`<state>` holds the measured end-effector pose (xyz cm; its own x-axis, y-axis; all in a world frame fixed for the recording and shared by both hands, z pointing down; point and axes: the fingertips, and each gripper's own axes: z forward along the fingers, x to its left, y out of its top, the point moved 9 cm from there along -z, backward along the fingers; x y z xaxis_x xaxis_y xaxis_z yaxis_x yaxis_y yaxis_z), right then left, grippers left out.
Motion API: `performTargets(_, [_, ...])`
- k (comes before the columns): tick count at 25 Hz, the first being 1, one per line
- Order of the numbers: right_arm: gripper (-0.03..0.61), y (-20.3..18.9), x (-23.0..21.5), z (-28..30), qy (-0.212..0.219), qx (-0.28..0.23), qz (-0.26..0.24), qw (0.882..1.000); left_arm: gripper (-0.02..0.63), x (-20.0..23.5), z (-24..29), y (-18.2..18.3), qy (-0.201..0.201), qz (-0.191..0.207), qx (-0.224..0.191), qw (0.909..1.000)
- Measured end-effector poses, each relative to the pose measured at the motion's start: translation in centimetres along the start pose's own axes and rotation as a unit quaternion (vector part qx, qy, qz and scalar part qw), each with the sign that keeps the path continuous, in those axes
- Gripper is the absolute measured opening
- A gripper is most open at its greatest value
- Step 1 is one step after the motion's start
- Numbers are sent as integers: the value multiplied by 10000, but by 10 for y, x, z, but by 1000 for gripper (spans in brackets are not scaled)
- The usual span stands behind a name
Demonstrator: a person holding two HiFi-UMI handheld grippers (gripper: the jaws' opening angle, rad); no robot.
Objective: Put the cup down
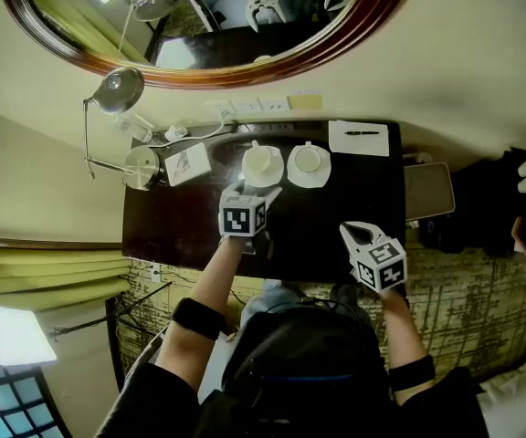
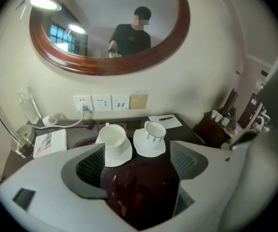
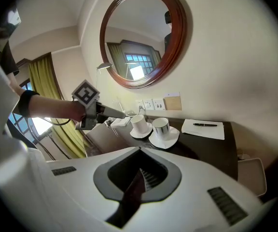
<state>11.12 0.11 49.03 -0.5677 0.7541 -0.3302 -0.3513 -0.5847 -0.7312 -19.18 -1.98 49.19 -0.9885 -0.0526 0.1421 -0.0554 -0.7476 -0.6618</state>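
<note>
The cup (image 2: 112,135) sits on its saucer (image 2: 122,156) near the desk's (image 1: 336,210) back edge, so setting-down looks done; left gripper (image 2: 138,150) just short of it, jaws apart, empty; right gripper (image 3: 140,172) clenched on nothing; next, draw the left back without clipping the cup.

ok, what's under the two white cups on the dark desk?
The plain white ceramic cup sits on a white saucer; the dark-rimmed white cup on a second white saucer. Both saucers lie on the dark glossy desk. Saucer centres and the desk beneath are covered.
</note>
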Motion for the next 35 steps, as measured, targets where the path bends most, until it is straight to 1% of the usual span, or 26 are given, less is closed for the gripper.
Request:
performTargets(3, [0, -8, -2, 3, 18, 71, 206, 9998, 488, 25, 31, 13, 183, -494, 334, 9981])
performTargets(6, [0, -12, -6, 6, 2, 96, 308, 9995, 515, 45, 64, 16, 279, -917, 674, 9931])
performTargets(8, [0, -8, -9, 8, -19, 80, 306, 9995, 523, 56, 83, 16, 363, -1117, 921, 9888])
performTargets(10, [0, -8, -13, 11, -39, 114, 335, 9994, 523, 66, 98, 14, 490, -1223, 1156, 9845])
performTargets(13, [0, -13, -19, 13, -66, 171, 404, 9990, 523, 73, 115, 15, 612, -1340, 1310, 9804])
performTargets(15, [0, -16, -21, 14, -79, 196, 450, 9988, 523, 76, 123, 17, 639, -1292, 1307, 9809])
performTargets(19, [0, -24, -22, 14, -97, 296, 554, 9980, 523, 77, 136, 22, 701, -1036, 1349, 9829])
performTargets(24, [0, -32, -23, 12, -124, 376, 631, 9972, 522, 79, 145, 21, 762, -970, 1525, 9806])
performTargets(25, [0, -32, -24, 12, -132, 376, 643, 9971, 512, 78, 147, 20, 753, -923, 1541, 9808])
performTargets(27, [0, -32, -25, 10, -151, 362, 667, 9970, 441, 77, 148, 21, 741, -835, 1550, 9816])
performTargets(28, [0, -32, -26, 9, -162, 354, 679, 9969, 428, 76, 148, 21, 740, -807, 1546, 9819])
performTargets(35, [0, -32, -29, 3, -150, 295, 725, 9968, 423, 72, 138, 20, 599, -596, 1358, 9871])
